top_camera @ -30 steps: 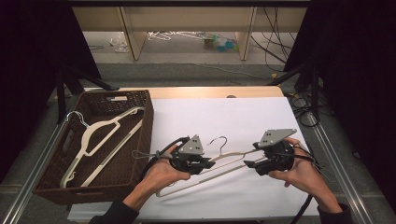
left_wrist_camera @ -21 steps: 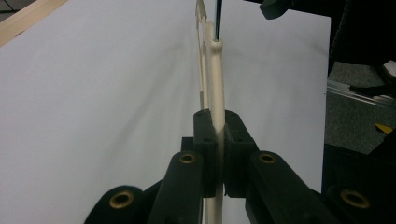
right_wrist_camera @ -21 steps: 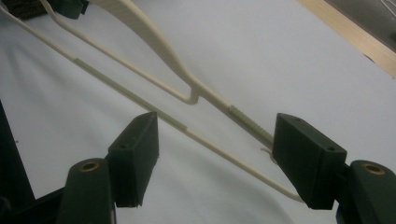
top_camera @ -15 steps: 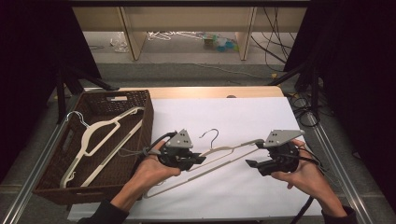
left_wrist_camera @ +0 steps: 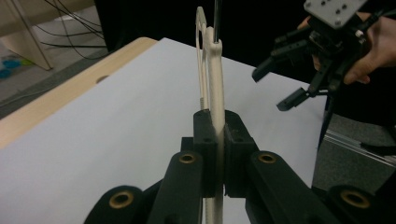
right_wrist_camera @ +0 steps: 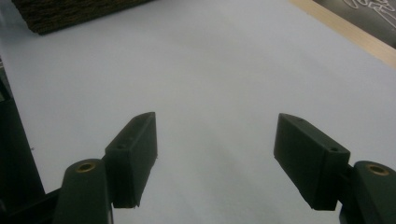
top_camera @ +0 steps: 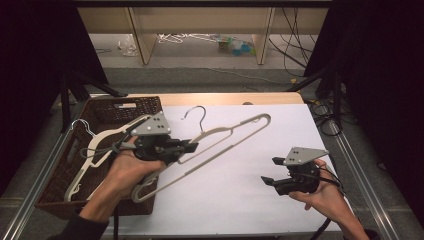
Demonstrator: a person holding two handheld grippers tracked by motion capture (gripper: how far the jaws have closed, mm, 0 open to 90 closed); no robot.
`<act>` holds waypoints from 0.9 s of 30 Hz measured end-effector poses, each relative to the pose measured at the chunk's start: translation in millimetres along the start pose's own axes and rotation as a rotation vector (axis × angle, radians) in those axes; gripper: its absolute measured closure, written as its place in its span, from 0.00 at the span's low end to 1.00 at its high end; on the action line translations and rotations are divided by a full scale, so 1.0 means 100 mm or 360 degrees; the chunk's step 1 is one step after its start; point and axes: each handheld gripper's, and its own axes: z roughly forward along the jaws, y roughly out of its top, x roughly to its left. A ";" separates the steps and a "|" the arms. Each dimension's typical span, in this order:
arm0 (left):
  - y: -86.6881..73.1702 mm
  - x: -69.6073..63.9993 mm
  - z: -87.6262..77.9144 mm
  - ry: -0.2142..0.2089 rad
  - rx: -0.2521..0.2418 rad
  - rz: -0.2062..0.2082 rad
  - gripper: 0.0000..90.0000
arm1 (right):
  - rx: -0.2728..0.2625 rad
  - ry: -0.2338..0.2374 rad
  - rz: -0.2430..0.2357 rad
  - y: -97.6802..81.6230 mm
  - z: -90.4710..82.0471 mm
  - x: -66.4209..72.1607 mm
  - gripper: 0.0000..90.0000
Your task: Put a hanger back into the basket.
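A cream plastic hanger [top_camera: 220, 151] with a metal hook [top_camera: 196, 111] is held tilted above the white table top [top_camera: 280, 135]. My left gripper [top_camera: 191, 147] is shut on its lower arm, near the basket. In the left gripper view the jaws press on the hanger's thin edge [left_wrist_camera: 214, 88], which runs straight up and away. My right gripper [top_camera: 269, 171] stands open at the right, low over the table and apart from the hanger. Nothing lies between its fingers [right_wrist_camera: 133, 154]. It also appears open in the left gripper view [left_wrist_camera: 273, 88].
A dark wicker basket [top_camera: 127, 102] stands at the table's left edge with more cream hangers [top_camera: 80, 150] in it; its corner [right_wrist_camera: 70, 14] shows in the right gripper view. A wooden strip [top_camera: 215, 98] runs along the table's far side. Cables hang at the far right.
The right gripper has let go of the hanger and now stands open. The left gripper has lifted the hanger and carried it up and left, toward the basket.
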 end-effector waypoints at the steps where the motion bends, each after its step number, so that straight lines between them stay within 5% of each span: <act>1: 0.01 0.04 -0.06 0.0029 -0.0013 -0.0007 0.95 | -0.0003 0.0007 -0.0013 -0.01 0.01 0.00 0.34; 11: -0.11 0.56 -0.61 0.0338 -0.0090 -0.0050 0.95 | 0.0028 0.0016 0.0001 -0.05 0.05 0.03 0.34; 17: -0.26 0.82 -0.82 0.0493 -0.0060 -0.0060 0.95 | 0.0032 0.0017 0.0007 -0.09 0.07 0.03 0.33; 27: -0.54 1.09 -1.03 0.0622 -0.0004 -0.0196 0.95 | 0.0059 0.0028 0.0025 -0.13 0.09 0.03 0.33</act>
